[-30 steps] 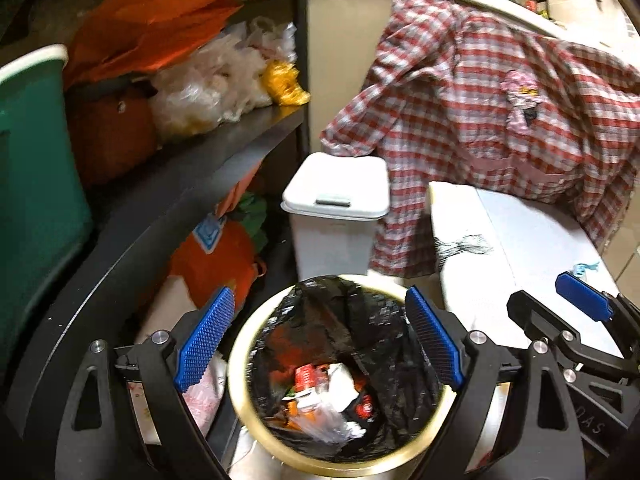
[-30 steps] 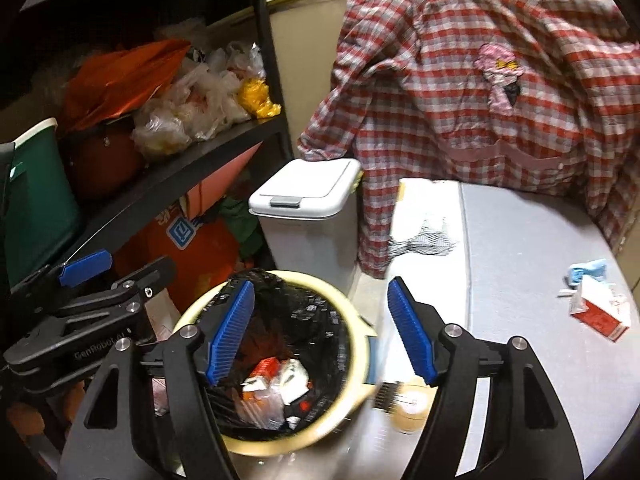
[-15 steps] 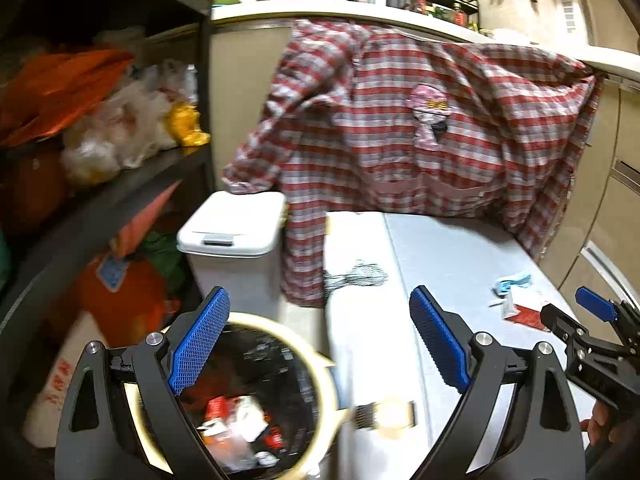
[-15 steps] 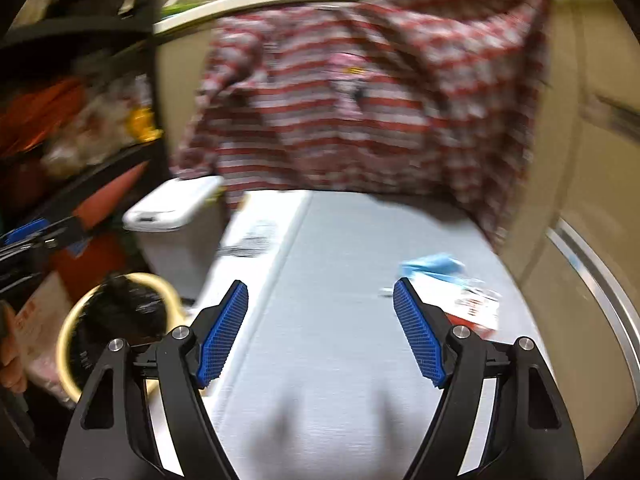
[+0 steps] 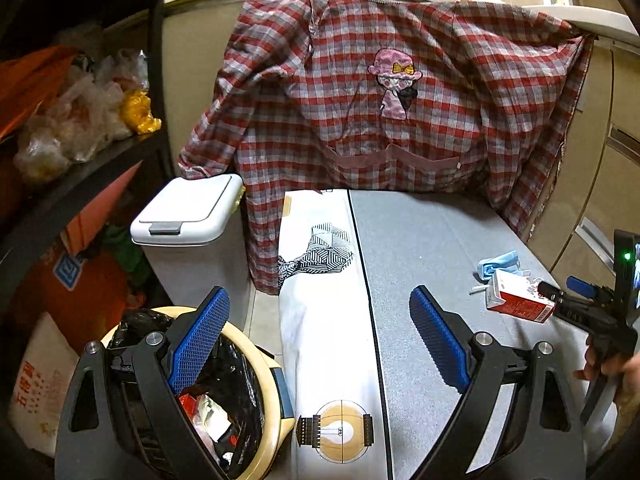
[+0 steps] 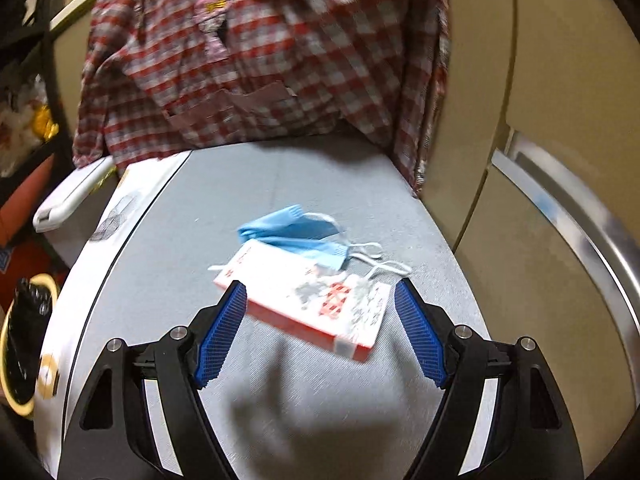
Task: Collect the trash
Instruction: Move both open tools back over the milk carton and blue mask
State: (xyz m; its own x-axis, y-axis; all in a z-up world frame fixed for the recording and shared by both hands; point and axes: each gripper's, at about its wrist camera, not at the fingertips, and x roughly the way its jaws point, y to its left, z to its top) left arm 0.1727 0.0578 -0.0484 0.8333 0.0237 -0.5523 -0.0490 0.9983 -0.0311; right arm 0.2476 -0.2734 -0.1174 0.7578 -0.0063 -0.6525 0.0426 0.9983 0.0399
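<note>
On the grey mat (image 6: 248, 184), I hold my right gripper (image 6: 320, 330) spread wide around the red-and-white carton (image 6: 304, 296) to grab it, while my left gripper (image 5: 320, 344) hangs agape and empty beside the bin (image 5: 276, 396).

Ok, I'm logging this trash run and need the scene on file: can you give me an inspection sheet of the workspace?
Surface: grey textured tabletop with a white printed strip on its left edge.
Job's things: red-and-white paper carton lying flat, crumpled blue face mask touching its far side; cream-rimmed bin with black liner holds trash.
Clutter: nothing seen.
Grippers: left hand-held gripper open, empty; right hand-held gripper open, straddling the carton.
Cables: nothing seen.
Surroundings: red plaid shirt, white lidded bin, black shelf with bags.
</note>
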